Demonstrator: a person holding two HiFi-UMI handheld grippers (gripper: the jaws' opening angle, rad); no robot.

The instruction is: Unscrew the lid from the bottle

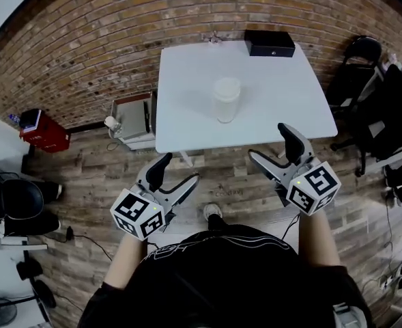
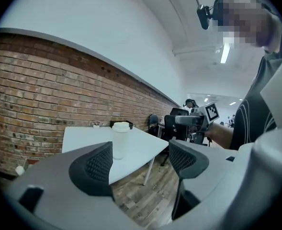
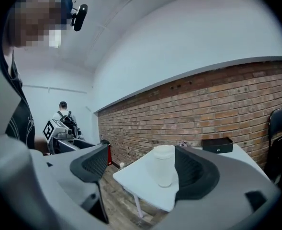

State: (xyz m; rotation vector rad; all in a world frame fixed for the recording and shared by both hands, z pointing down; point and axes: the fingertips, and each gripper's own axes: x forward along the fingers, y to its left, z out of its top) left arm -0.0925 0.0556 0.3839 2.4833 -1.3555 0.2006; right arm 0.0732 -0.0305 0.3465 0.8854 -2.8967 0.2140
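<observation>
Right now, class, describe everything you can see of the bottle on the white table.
The bottle is a whitish, translucent cylinder, plastic by its look, closed by a white lid slightly wider than the body. It stands upright near the middle of the white table, touching only that surface. The left gripper and right gripper, both open and empty, are held short of the table, clear of it.

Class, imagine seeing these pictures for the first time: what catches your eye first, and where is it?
A white bottle, lid on, stands near the middle of a white table beside a brick wall. Short of the table, the left gripper and right gripper hang open and empty. A black box sits at the table's far right corner.
</observation>
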